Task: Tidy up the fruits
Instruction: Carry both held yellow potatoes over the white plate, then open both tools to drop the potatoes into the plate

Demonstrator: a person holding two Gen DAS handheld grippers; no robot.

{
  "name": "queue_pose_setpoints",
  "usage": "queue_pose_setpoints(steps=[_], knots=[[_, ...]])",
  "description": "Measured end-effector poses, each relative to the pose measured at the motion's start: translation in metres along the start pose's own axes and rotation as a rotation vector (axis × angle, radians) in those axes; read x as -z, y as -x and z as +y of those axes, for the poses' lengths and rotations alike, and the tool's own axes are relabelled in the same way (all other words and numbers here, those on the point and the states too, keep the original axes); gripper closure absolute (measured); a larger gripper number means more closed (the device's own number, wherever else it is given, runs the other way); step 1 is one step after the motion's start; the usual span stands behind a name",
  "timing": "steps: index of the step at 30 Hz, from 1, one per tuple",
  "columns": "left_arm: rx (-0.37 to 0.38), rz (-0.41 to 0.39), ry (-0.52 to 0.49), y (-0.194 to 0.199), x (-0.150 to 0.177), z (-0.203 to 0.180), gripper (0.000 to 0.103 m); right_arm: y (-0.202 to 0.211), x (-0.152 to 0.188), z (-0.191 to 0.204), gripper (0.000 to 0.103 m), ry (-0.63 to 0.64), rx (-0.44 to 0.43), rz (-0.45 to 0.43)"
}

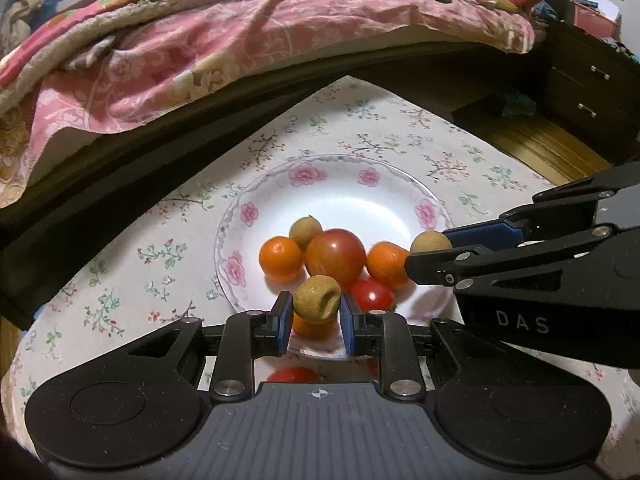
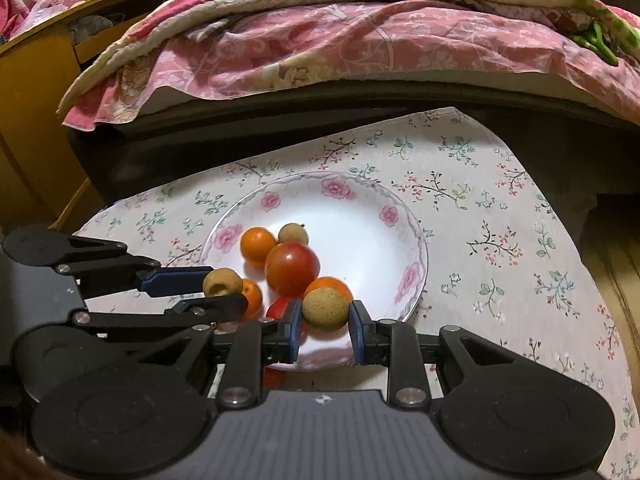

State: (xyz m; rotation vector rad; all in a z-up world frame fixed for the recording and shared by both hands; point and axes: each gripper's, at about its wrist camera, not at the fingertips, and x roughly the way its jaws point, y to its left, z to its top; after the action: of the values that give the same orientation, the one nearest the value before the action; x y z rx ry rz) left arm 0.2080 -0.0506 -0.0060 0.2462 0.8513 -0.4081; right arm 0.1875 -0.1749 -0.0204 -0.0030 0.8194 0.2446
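Left tongs (image 1: 316, 314): blue pads on either side of a dented tan longan (image 1: 317, 299), which sits between them above the near rim of the plate; in the right wrist view these tongs (image 2: 230, 294) come in from the left with the same fruit (image 2: 222, 282) at their tips.
Right tongs (image 2: 325, 322): clamped around a smooth tan longan (image 2: 325, 308), held over the near part of the plate; in the left wrist view they (image 1: 430, 250) enter from the right, and only part of that fruit (image 1: 430, 242) shows past the black finger.
Plate (image 1: 340, 184): white, pink roses on the rim, resting on the desk (image 1: 460, 152) under a floral cloth.
Fruit on plate: a big red tomato (image 1: 335, 257) in the middle; an orange (image 1: 280, 258) touching its left side; another orange (image 1: 387, 264) at its right, blurred; a third longan (image 1: 305, 230) behind them; a small red tomato (image 1: 371, 295) in front.
Hidden: one more orange fruit (image 1: 314, 326) lies under the held longan, mostly covered by the pads.
Cut off: a red shape (image 1: 294, 374) low between the left tongs' arms, mostly hidden by the gripper body, so whether it lies on the plate or the cloth cannot be told.
Behind the desk: a bed (image 1: 240, 52) with pink flowered covers hanging over a dark frame.
Far right: a dark drawer unit (image 1: 588, 80), partly in shadow.
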Motion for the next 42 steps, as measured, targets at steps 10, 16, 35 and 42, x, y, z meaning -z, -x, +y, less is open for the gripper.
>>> queue_pose_setpoints(steps=[10,16,35,42], knots=[[-0.023,0.014,0.01,-0.019,-0.009,0.0,0.072,-0.02,-0.007,-0.014,0.074,-0.023,0.001,0.008],[-0.024,0.001,0.023,-0.019,-0.012,0.002,0.072,-0.024,-0.011,-0.018,0.074,-0.03,0.005,-0.004],[-0.036,-0.037,0.063,-0.024,-0.026,0.008,0.067,-0.039,-0.024,-0.028,0.073,-0.066,0.02,-0.027],[-0.05,-0.045,0.069,-0.025,-0.028,0.01,0.06,-0.042,-0.024,-0.032,0.073,-0.089,0.012,-0.03]])
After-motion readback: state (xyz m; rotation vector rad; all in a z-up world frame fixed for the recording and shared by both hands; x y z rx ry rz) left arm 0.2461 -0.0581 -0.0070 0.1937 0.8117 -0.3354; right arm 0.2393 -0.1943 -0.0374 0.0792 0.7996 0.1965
